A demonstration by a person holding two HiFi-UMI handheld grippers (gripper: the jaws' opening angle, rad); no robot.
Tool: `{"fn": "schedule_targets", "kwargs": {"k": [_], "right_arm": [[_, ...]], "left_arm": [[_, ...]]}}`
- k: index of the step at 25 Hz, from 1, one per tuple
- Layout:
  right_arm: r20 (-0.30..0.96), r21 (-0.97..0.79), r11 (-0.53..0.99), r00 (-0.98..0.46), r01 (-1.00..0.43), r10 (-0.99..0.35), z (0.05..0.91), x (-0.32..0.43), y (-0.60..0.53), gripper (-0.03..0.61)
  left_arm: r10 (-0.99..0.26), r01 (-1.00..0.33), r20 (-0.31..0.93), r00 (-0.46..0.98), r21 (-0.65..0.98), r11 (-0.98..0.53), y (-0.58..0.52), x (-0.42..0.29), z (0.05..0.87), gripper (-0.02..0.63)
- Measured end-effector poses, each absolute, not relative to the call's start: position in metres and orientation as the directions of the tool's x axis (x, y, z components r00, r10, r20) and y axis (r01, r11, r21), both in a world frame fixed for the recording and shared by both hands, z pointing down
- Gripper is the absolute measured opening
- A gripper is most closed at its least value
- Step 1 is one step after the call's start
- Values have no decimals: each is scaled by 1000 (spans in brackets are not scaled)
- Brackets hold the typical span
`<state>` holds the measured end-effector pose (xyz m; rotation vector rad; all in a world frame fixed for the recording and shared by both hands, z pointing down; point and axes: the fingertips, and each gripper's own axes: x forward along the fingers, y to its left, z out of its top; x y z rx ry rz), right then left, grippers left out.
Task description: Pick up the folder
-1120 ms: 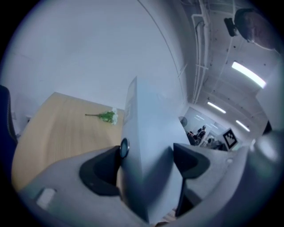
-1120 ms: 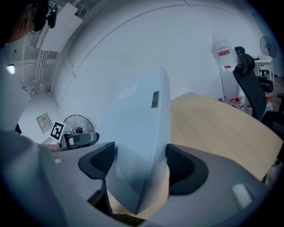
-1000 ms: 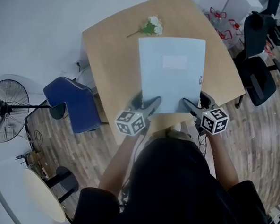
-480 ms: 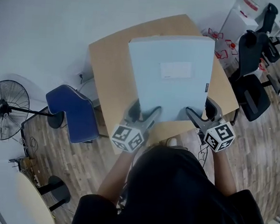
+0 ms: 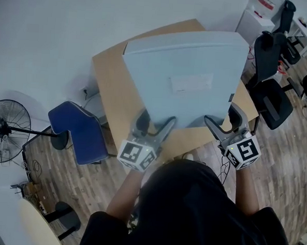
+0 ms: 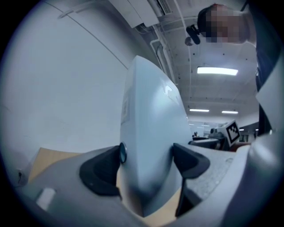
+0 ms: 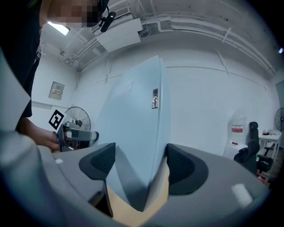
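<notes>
Lift step: the pale blue, flat rectangular folder (image 5: 187, 80) is held tilted up over the light wooden table (image 5: 110, 85). Its edge nearest the table's front is clamped in the jaws of the left gripper (image 5: 154, 123) and the right gripper (image 5: 222, 124). The pick-up appears nearly complete; the next move calls for raising both grippers evenly, so the broad folder neither bows nor slips.

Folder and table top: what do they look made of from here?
The folder looks like thin plastic or coated card: pale blue, matte, and its lifted sheet bows rather than staying flat. The table top looks like light wood or wood-look laminate, smooth and even-toned; grain is too faint to tell which.
</notes>
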<state>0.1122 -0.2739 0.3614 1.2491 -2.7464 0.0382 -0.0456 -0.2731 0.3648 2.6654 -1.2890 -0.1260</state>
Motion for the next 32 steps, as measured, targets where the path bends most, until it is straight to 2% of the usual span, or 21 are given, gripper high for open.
{"fn": "schedule_targets", "kwargs": {"k": [16,32], "right_arm": [[68,-30,611,-611,-791,-788,353,109,-276,360],[99,-32,577,-577,-816,-811,364,107,-280,354]], "left_arm": [[-761,-746,-26,648,180,-642,-282,-50,353,380],[-740,-725,-12,672,195,-661,-292,-51,364,380]]}}
